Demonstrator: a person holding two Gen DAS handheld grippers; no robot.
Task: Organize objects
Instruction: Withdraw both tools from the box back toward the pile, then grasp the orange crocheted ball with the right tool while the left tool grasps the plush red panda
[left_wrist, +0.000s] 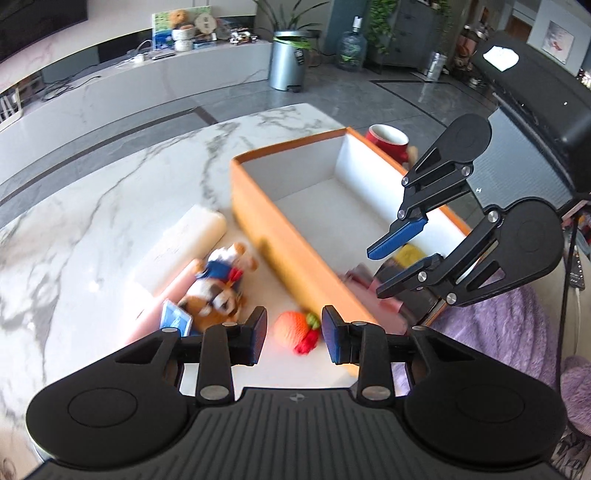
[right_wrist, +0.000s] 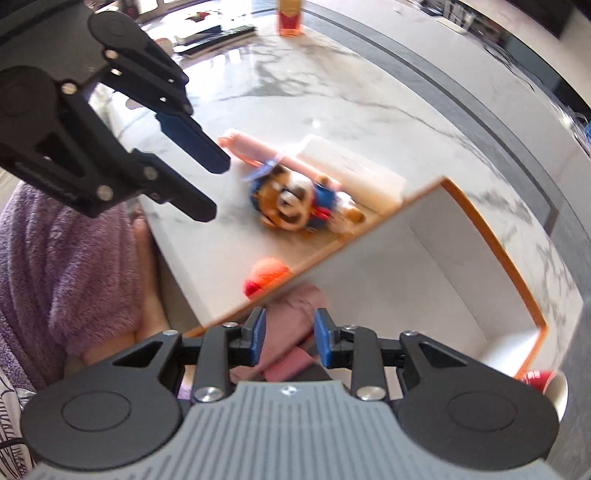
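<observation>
My left tongs (left_wrist: 294, 335) hang spread with nothing between the pads, above the white marble worktop (left_wrist: 110, 229). Below them lies a small crocheted orange fruit with a red and green tip (left_wrist: 297, 326), just beside the long orange-walled, white-lined open box (left_wrist: 258, 221). A brown plush toy in blue clothes (left_wrist: 218, 288) lies against a pink roll (left_wrist: 173, 291) and a white roll (left_wrist: 184, 240). My right tongs (right_wrist: 289, 336) stand parted over a pink cloth (right_wrist: 295, 306) at the box's near end; whether they touch it I cannot tell. A red mug (left_wrist: 388, 142) stands behind the box.
</observation>
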